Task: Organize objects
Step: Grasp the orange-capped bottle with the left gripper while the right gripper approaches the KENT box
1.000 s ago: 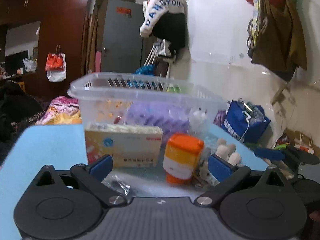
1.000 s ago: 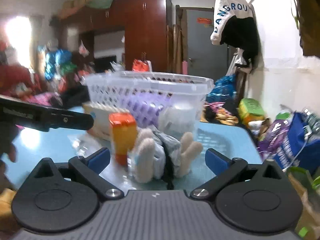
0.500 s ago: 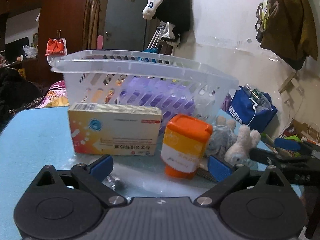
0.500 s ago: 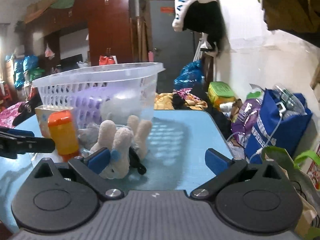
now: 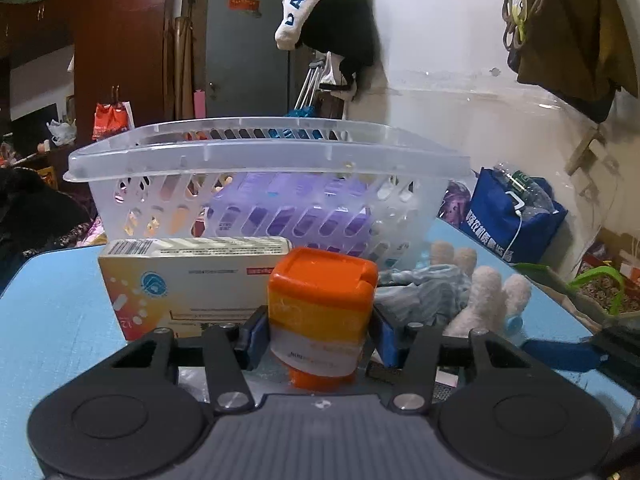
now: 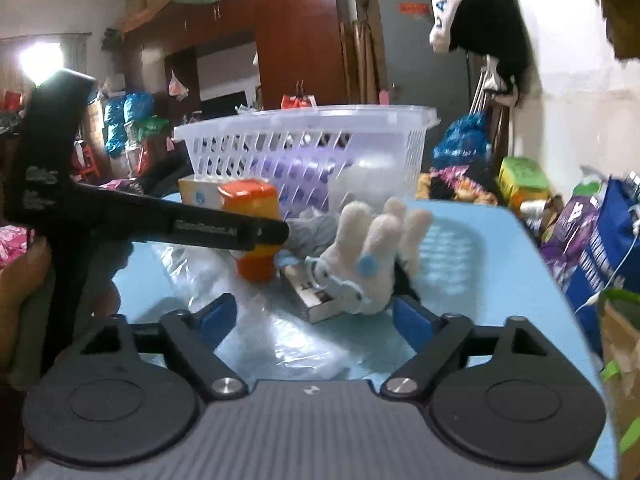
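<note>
Both jaws have just been closing; my left gripper is pinching the orange bottle on the blue table; right gripper is sitting spread around the plush toy, not touching yet.

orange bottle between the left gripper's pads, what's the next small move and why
Probably lift the orange bottle straight up. The left gripper has just been closing and its pads sit against the bottle's sides, while the bottle's base rests on the blue table. The basket right behind has a high rim to clear.
</note>
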Demonstrator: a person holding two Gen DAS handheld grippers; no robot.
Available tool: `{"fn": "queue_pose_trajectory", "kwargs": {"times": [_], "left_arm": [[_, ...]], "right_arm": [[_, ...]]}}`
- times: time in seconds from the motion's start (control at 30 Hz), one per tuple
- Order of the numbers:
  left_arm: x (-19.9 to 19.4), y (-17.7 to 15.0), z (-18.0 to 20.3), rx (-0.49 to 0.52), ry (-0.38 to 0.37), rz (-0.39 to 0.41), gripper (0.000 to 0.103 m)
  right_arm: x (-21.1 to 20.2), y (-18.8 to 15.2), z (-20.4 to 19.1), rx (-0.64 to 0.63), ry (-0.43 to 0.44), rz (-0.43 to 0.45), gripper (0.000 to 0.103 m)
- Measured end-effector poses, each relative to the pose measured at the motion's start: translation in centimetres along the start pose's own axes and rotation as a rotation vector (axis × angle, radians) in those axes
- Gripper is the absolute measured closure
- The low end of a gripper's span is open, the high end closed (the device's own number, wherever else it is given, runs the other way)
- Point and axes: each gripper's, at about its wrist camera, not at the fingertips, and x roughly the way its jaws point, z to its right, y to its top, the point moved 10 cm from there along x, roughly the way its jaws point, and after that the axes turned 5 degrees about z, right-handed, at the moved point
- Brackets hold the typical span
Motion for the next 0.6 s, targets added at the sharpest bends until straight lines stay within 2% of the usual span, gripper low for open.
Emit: {"fn": "queue_pose_trajectory", "kwargs": {"times": [0.1, 0.17, 0.23, 0.3, 0.43, 0.6], "left_arm": [[-0.4, 0.1, -0.9, -0.025, -0.004, 0.000, 0.047], [-0.7, 0.2, -1.6, -0.034, 0.000, 0.000, 0.047], [-1.0, 0.2, -2.2, -0.048, 0.002, 0.003, 0.047], [-1.2, 0.2, -2.6, -0.057, -0.001, 0.005, 0.047], [-1.1, 0.3, -2.9, -0.068, -0.011, 0.007, 0.048], [-1.0, 0.5, -2.8, -0.056, -0.012, 0.008, 0.048]], "right_arm": [[1.1, -0.8, 0.0, 0.041, 0.032, -0.042, 0.034], [1.3, -1.0, -0.2, 0.035, 0.034, -0.041, 0.035], [1.5, -0.9, -0.5, 0.036, 0.040, -0.043, 0.041], [1.6, -0.6, -0.6, 0.051, 0.059, -0.039, 0.054], [2.4, -0.4, -0.7, 0.008, 0.010, -0.044, 0.053], [2.8, 0.1, 0.4, 0.026, -0.018, -0.063, 0.053]]}}
